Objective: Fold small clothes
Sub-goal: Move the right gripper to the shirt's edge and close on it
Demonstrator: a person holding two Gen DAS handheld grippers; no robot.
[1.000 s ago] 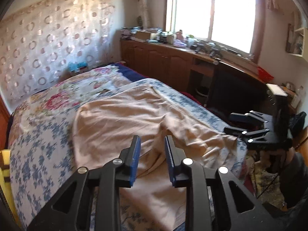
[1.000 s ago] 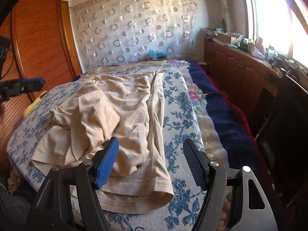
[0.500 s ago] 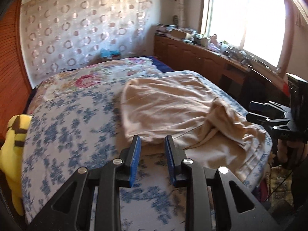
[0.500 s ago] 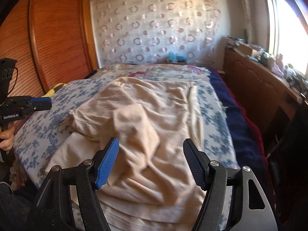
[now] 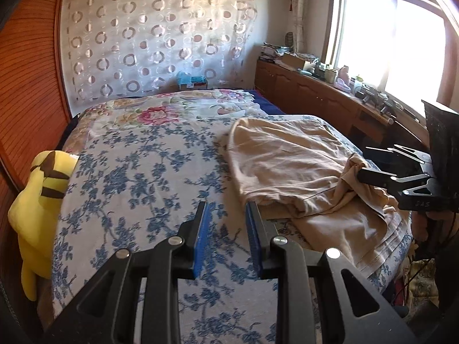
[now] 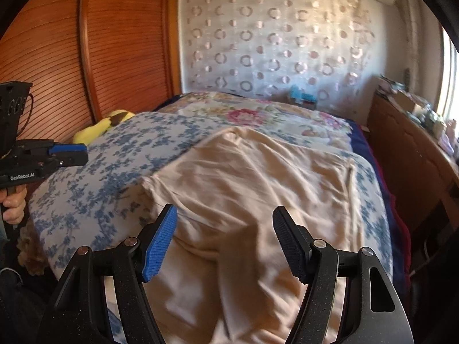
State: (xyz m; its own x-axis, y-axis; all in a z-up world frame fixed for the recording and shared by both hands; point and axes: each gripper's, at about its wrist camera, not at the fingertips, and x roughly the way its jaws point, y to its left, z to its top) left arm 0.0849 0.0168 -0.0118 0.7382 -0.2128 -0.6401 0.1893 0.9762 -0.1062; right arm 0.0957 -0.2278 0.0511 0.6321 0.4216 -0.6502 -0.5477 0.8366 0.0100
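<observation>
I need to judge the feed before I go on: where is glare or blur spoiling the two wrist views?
Left wrist view: the window is blown out white, and the bedspread near the left gripper is smeared. Right wrist view: no strong glare, but the beige garment is softly blurred, most near the right gripper. Both views bend straight edges, fisheye fashion.

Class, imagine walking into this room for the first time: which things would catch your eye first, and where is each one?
A rumpled beige cotton garment sprawls over the near part of the bed with the blue-flowered white cover. A bright yellow plush toy with brown stripes is wedged at the bed's edge against the reddish slatted wooden wall. At the head hangs a sheer white curtain dotted with rings.
</observation>
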